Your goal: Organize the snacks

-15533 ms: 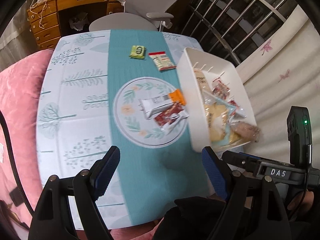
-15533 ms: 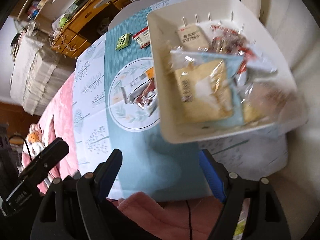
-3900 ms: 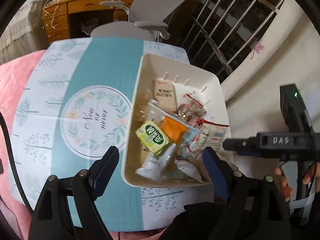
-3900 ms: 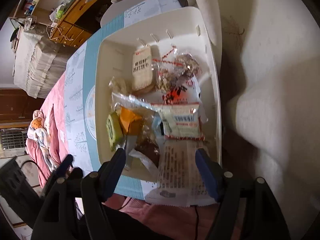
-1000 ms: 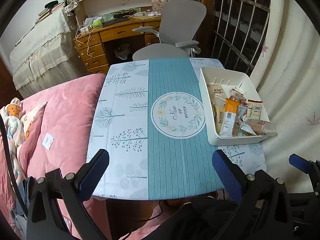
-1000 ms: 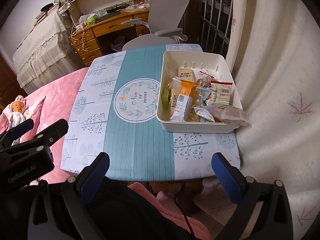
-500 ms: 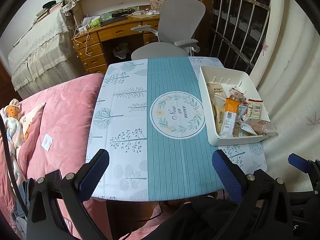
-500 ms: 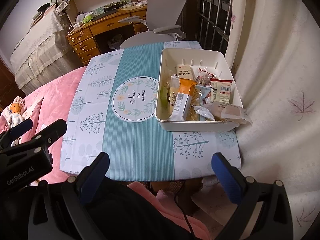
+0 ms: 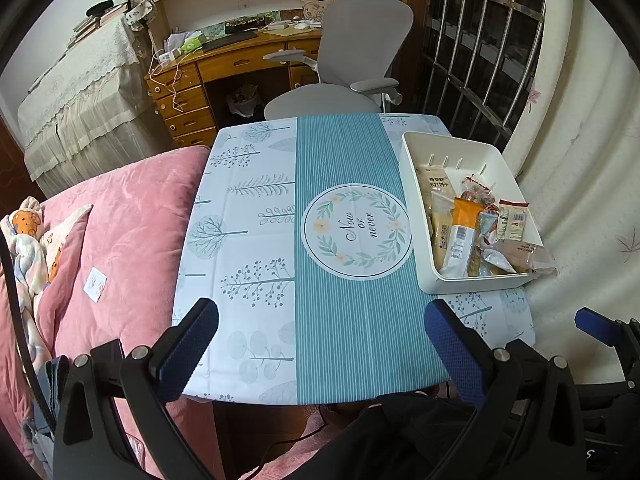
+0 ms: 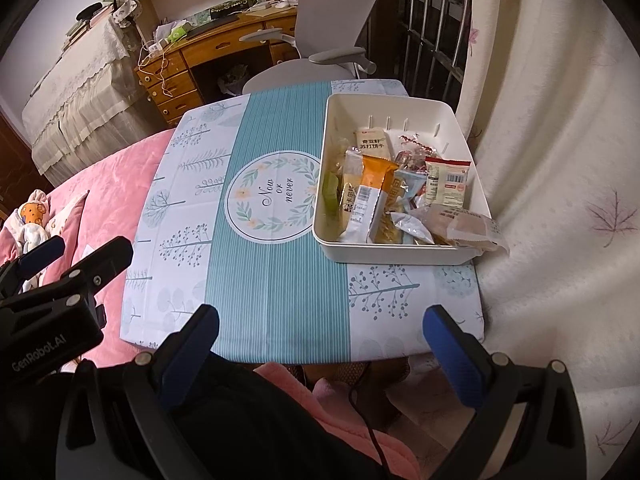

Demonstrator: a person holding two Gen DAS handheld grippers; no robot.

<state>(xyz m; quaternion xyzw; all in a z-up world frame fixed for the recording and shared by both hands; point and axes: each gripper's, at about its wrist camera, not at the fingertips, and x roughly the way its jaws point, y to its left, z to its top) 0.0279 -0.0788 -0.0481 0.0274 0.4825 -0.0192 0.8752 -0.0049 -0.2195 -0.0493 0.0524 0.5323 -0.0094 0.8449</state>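
A white bin [image 9: 420,200] [image 10: 400,254] sits on the right side of the table and holds several snack packets, among them an orange-and-white bar [image 9: 460,232] [image 10: 370,200], a green pack [image 10: 330,192] and a red-topped packet [image 10: 446,180]. A clear-wrapped bun [image 10: 460,222] hangs over the bin's near right corner. My left gripper [image 9: 320,348] is open and empty, held back above the table's near edge. My right gripper [image 10: 320,344] is open and empty too, also near the front edge. The left gripper's body [image 10: 52,308] shows at the left of the right wrist view.
The table wears a teal-and-white cloth [image 9: 340,320] with a round wreath print [image 9: 356,230]. A pink quilted bed [image 9: 120,232] lies at the left. A grey office chair [image 9: 340,80] and a wooden desk [image 9: 224,68] stand behind the table. A curtain [image 10: 560,160] hangs at the right.
Over the last second both grippers have stayed open and nearly still, far back from the table. Earlier, loose snacks lay on the cloth; now all are in the bin.
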